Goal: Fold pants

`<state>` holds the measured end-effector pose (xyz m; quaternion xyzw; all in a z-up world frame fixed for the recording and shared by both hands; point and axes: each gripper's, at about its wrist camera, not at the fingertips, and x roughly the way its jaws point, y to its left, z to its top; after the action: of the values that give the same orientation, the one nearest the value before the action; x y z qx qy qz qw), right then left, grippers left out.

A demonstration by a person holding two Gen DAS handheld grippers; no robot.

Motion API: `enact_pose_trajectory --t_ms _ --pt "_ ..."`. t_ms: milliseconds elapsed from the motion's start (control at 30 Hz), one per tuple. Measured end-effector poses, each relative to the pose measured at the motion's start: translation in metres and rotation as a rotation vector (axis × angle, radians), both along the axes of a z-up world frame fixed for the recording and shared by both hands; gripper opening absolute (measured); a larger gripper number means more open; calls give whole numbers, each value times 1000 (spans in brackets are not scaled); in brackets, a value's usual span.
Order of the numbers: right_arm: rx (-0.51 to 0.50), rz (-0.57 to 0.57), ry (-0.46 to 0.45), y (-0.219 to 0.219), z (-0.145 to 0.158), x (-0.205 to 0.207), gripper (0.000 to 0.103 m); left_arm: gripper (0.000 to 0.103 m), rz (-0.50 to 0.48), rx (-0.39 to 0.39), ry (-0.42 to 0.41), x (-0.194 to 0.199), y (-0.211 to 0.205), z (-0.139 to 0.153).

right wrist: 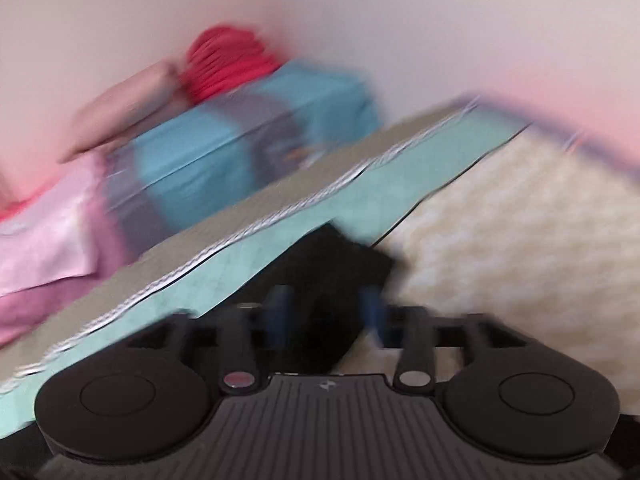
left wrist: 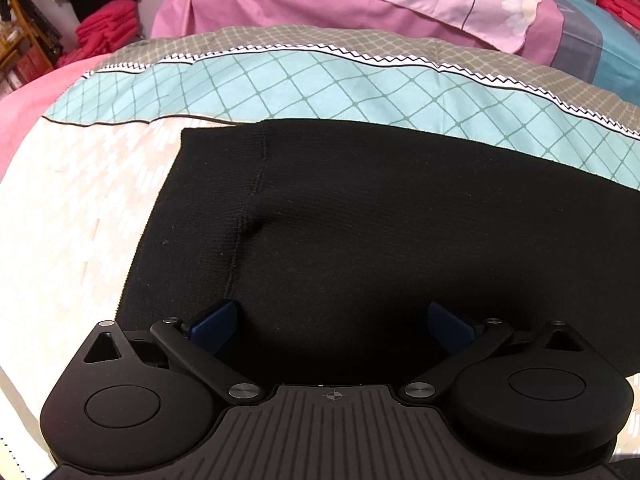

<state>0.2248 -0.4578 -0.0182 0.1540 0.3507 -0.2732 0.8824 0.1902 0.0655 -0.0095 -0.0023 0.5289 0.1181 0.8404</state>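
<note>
Black knit pants [left wrist: 360,232] lie flat on the bed, with a seam running down their left part. My left gripper [left wrist: 332,320] is open, its blue pads [left wrist: 218,320] wide apart just above the near edge of the pants, holding nothing. The right wrist view is blurred by motion. There my right gripper [right wrist: 326,312] has its blue pads [right wrist: 280,312] partly apart with a narrow end of the black pants [right wrist: 336,264] lying between them. I cannot tell whether the pads press on the cloth.
The bed cover [left wrist: 280,88] has cream, teal checked and grey bands. A pink quilt [left wrist: 360,4] lies at the far side, with red folded cloth [left wrist: 106,32] at the far left. A blue-grey pillow [right wrist: 224,152] and red cloth [right wrist: 228,64] lie beyond the right gripper.
</note>
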Motion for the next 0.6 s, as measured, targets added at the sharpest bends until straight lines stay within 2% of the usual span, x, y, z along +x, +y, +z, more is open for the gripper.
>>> enact_pose_trajectory --t_ms 33,133,167,200,233,300,333,367,400,467,600 --pt "-22 68 -10 15 2 -1 70 103 1 1 -2 1 0 0" --pt "19 371 10 64 -2 1 68 103 -1 6 -5 0 0 0" --pt "43 491 44 78 -8 5 68 103 0 6 1 0 0 0" --pt "59 584 125 89 -21 11 61 103 2 4 11 0 0 2" --pt "33 568 244 92 -36 18 54 103 5 -1 19 -1 1 5" --pt "50 433 200 79 -30 14 43 103 20 -9 12 -9 4 18" --pt "-12 322 227 80 -21 13 44 103 19 -20 -8 -17 6 25" --pt "-70 288 222 85 -12 10 46 103 16 -32 -32 -27 9 31" --pt "-78 334 185 95 -3 3 52 103 10 -39 -47 -37 11 35" --pt "-1 496 143 125 12 -15 58 103 -23 -37 -42 -54 11 34" --pt "133 857 106 213 33 -75 58 103 -116 26 8 -81 5 13"
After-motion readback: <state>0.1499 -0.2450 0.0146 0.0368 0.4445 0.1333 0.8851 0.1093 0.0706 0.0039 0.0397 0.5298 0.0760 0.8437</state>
